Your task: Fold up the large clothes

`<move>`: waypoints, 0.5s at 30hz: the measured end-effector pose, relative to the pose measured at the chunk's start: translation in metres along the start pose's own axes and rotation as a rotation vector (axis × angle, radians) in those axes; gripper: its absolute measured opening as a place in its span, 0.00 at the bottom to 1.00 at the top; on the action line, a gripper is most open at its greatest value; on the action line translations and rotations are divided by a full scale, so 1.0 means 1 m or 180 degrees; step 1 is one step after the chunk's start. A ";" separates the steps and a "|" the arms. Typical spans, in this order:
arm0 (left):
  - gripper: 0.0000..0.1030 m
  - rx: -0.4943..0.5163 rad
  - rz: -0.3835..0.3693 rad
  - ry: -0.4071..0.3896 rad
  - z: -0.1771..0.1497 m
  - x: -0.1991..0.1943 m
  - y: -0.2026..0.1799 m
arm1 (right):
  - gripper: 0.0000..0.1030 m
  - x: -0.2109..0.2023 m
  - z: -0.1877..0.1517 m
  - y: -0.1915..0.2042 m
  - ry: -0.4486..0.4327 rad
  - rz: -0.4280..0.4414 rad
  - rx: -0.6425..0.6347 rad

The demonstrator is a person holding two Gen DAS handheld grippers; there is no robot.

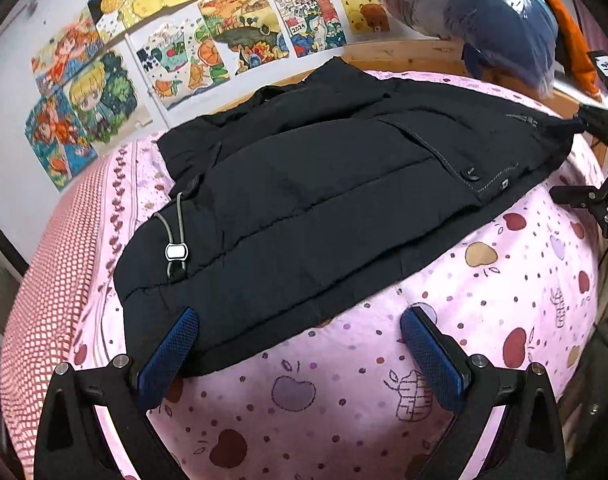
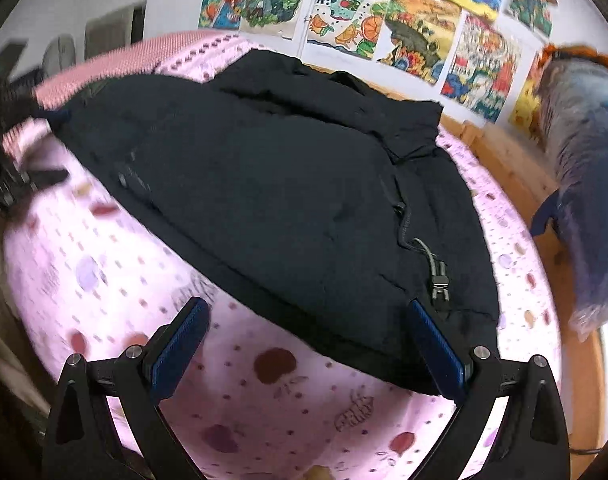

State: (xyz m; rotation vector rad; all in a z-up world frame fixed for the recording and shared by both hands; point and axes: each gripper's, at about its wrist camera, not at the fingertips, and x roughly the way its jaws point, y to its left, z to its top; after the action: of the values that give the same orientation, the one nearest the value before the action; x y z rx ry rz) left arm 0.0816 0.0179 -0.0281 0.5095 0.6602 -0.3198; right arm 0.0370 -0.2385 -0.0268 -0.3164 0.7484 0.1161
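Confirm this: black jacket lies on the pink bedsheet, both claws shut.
Not quite. The black jacket does lie on the pink bedsheet, but both claws are open: the left claw in the left wrist view, the right claw in the right.

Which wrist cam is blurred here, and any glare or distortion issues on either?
Left wrist view: sharp, the black jacket stitching and cord toggle read clearly; strong fisheye bowing of the pink bedsheet; glare on the plastic-wrapped bundle. Right wrist view: motion blur, worst at the left and right edges, sheet print smeared; jacket detail soft; the gripper's own fingers stay sharp.
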 end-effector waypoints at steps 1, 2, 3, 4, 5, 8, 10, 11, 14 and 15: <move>1.00 -0.0011 0.0033 -0.0019 -0.001 0.000 0.000 | 0.94 0.000 -0.002 0.003 -0.0018 -0.0087 -0.0060; 1.00 -0.0037 0.0071 -0.0043 -0.002 -0.001 0.000 | 0.94 -0.001 -0.002 0.005 -0.0037 -0.0162 -0.0092; 1.00 -0.0069 0.0131 -0.0089 -0.003 -0.003 0.000 | 0.94 -0.002 -0.002 0.006 -0.0059 -0.0242 -0.0115; 1.00 -0.0081 0.0175 -0.0131 -0.005 -0.003 -0.001 | 0.94 -0.004 -0.001 0.008 -0.0081 -0.0313 -0.0127; 1.00 -0.0078 0.0245 -0.0196 -0.007 -0.005 -0.002 | 0.94 -0.006 -0.001 0.009 -0.0122 -0.0415 -0.0133; 1.00 0.0017 0.0541 -0.0345 -0.010 -0.008 -0.008 | 0.94 -0.010 0.000 0.010 -0.0208 -0.0687 -0.0126; 1.00 0.0052 0.0678 -0.0423 -0.010 -0.010 -0.009 | 0.94 -0.009 0.001 0.008 -0.0210 -0.0861 -0.0125; 1.00 0.0061 0.0720 -0.0444 -0.009 -0.010 -0.008 | 0.94 -0.007 0.002 0.006 -0.0189 -0.0970 -0.0115; 1.00 0.0091 0.0812 -0.0406 -0.005 -0.005 -0.003 | 0.94 -0.007 0.000 -0.001 -0.0151 -0.1067 0.0035; 1.00 0.0098 0.0832 -0.0376 -0.004 -0.001 -0.001 | 0.94 -0.007 0.001 -0.006 -0.0143 -0.1029 0.0131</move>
State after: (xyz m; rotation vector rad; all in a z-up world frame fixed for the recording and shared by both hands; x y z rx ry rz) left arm 0.0783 0.0190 -0.0306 0.5946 0.4682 -0.1127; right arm 0.0341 -0.2441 -0.0201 -0.3903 0.6458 -0.1967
